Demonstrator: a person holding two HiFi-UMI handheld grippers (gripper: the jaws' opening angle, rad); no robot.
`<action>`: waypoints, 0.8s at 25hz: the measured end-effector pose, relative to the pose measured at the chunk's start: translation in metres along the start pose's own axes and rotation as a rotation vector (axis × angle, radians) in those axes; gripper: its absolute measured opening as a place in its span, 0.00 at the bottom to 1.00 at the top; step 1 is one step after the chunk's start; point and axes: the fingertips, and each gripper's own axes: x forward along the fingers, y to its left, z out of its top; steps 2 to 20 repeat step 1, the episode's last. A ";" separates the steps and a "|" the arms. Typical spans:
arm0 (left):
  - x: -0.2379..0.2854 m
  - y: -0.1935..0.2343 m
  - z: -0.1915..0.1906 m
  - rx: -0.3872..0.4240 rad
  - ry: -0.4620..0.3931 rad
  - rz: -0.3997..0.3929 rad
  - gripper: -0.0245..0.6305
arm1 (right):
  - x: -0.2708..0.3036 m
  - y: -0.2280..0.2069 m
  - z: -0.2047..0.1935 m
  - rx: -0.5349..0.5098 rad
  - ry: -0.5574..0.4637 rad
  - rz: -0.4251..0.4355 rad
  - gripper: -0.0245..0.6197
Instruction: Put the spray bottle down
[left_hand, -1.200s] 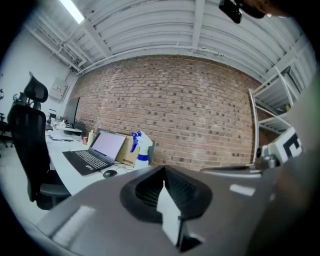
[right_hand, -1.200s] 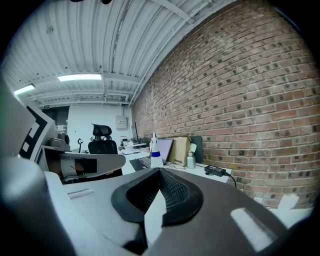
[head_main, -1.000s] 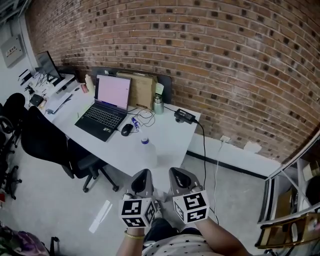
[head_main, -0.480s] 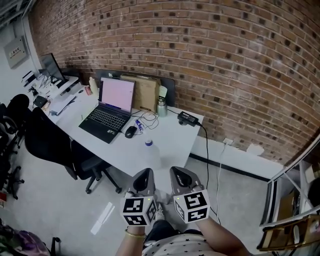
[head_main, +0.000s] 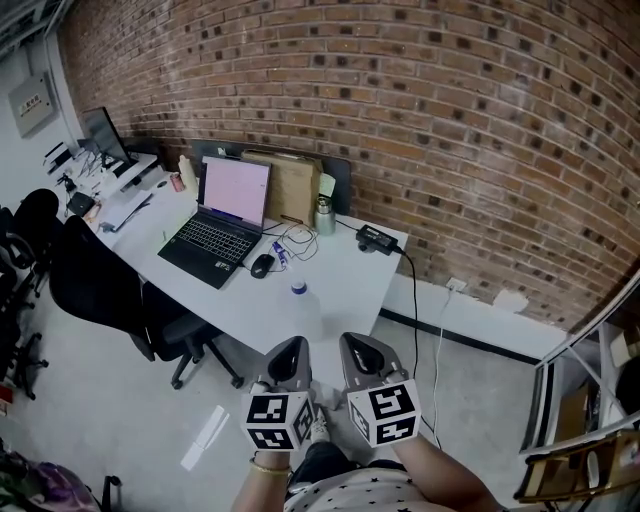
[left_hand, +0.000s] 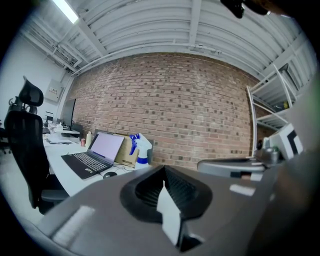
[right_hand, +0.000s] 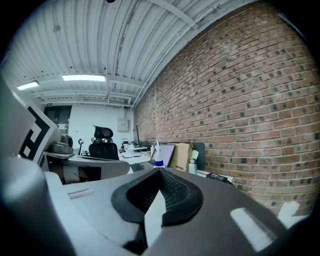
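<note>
The spray bottle (head_main: 300, 306), translucent white with a blue collar, stands upright on the white desk (head_main: 340, 285) near its front edge. It also shows in the left gripper view as the bottle (left_hand: 141, 150) with a blue trigger head, and small in the right gripper view (right_hand: 158, 155). My left gripper (head_main: 288, 358) and right gripper (head_main: 358, 352) hover side by side close to my body, short of the desk and apart from the bottle. Both are shut with nothing between the jaws, as seen at the left gripper (left_hand: 167, 200) and right gripper (right_hand: 156, 200).
On the desk are an open laptop (head_main: 225, 205), a mouse (head_main: 262, 264), a cardboard box (head_main: 290, 185), a metal flask (head_main: 326, 214) and a power adapter (head_main: 375, 238). A black office chair (head_main: 100, 290) stands at the left. The brick wall runs behind; shelving (head_main: 580, 440) is at the right.
The head view has shifted slightly, so the desk sits a little lower and further right in the picture. Both grippers and the bottle have stayed where they were.
</note>
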 end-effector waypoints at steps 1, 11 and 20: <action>0.001 -0.001 -0.001 0.005 0.002 -0.003 0.05 | 0.000 0.000 0.000 0.001 -0.002 0.000 0.04; 0.001 -0.001 -0.001 0.005 0.002 -0.003 0.05 | 0.000 0.000 0.000 0.001 -0.002 0.000 0.04; 0.001 -0.001 -0.001 0.005 0.002 -0.003 0.05 | 0.000 0.000 0.000 0.001 -0.002 0.000 0.04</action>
